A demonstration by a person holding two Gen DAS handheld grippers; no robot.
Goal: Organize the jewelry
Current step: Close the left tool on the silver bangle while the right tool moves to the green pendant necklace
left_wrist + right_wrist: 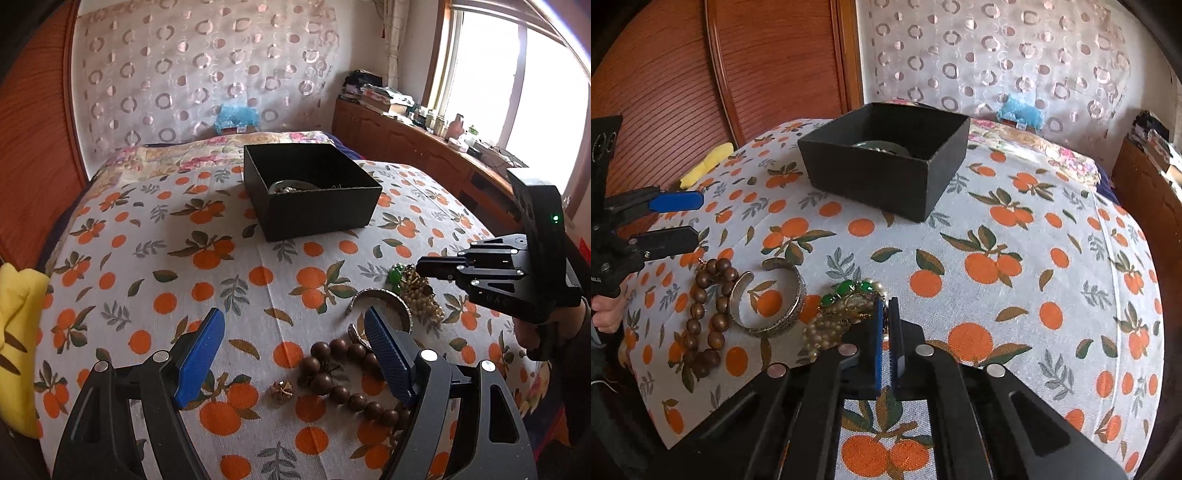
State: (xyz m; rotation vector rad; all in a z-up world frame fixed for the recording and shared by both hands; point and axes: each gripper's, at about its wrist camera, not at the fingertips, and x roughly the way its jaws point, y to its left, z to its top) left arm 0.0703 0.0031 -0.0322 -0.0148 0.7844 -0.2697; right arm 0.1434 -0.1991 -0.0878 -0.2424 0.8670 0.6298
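My left gripper (295,317) hangs open over the orange-print sheet (166,258), its right finger above a brown wooden bead bracelet (343,376) and a silver cuff bangle (380,306). A small gold star-shaped piece (281,389) lies beside the beads. In the right wrist view my right gripper (886,301) is shut at the right edge of a tangle of pearl necklace (827,328) and green beads (849,290), with a strand caught between its pads. The black box (314,199) (882,173) stands behind, open-topped, a bangle (882,147) inside it. The left gripper (700,218) shows open at far left.
A yellow cloth (18,332) lies at the bed's left edge by the wooden panelling (757,74). A folded floral quilt (221,147) lies behind the box. A wooden cabinet (406,140) with clutter runs under the window on the right.
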